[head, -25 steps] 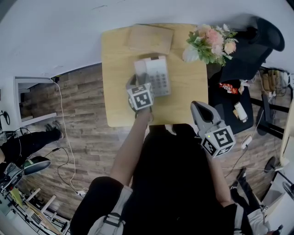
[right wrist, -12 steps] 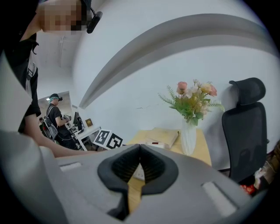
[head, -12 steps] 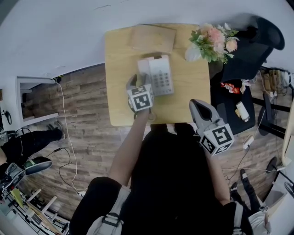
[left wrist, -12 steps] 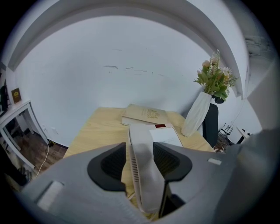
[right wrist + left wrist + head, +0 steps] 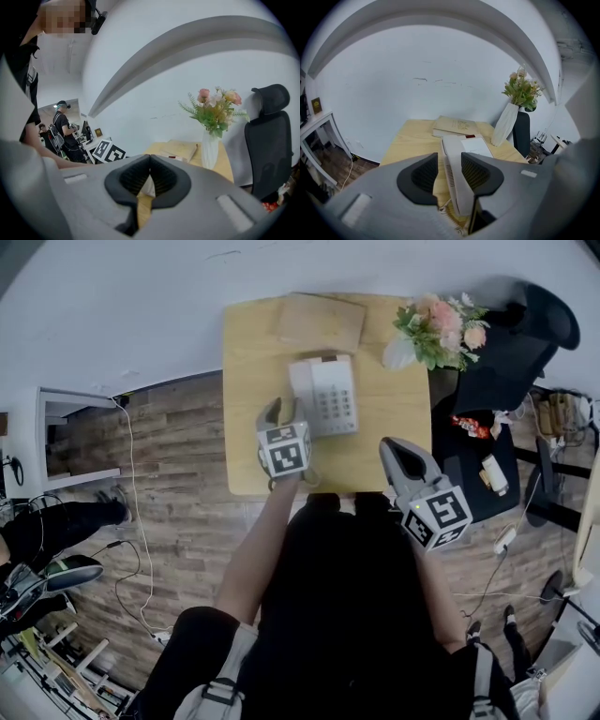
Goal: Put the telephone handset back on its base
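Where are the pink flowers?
In the head view, the vase of flowers stands on the wooden table's far right corner, right of the telephone and next to the black chair.

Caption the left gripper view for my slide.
Handset lying on its base, framed by the left gripper, whose open jaws have just been closing without gripping it.

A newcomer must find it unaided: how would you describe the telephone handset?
Start at the light wooden table against the white wall; a pale grey keypad telephone sits mid-table. The long narrow white handset lies along its left side, slimmer than the flat tan book behind or the white flower vase at the corner.
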Available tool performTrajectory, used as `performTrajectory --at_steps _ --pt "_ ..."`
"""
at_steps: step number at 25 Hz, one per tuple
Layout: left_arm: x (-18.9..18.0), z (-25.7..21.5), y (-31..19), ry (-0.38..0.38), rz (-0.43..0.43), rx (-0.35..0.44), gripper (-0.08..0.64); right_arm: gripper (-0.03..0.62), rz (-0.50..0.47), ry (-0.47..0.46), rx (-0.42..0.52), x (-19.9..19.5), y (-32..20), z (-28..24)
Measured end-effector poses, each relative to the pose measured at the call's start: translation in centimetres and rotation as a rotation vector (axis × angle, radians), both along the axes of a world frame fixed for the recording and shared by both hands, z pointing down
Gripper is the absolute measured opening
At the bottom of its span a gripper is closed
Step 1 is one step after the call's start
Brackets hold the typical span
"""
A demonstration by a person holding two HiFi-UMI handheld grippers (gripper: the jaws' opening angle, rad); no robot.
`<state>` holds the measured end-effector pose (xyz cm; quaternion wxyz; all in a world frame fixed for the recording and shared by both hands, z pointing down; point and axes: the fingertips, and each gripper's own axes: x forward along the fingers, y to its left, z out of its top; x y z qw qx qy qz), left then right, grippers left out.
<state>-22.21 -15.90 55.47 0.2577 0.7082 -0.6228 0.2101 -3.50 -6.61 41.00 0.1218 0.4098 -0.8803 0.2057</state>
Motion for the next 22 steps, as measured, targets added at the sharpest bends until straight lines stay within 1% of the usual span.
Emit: performTrajectory --at_steps 6,13,22 --pt "-0.6 -1.9 1.6 0.018 -0.006 0.030 0.146 0.003 -0.037 -0.004 0.034 -0.7 -0.8 -0.7" --pt "-1.1 -5.0 3.2 0.033 -0.050 0.088 0.132 0.003 -0.118 -0.001 0.073 -1.6 -1.7 -2.0" --pt "0.5 -9.6 5.3 0.044 -0.095 0.158 0.098 0.003 -0.206 -0.020 0.123 -0.8 -2.4 -3.8"
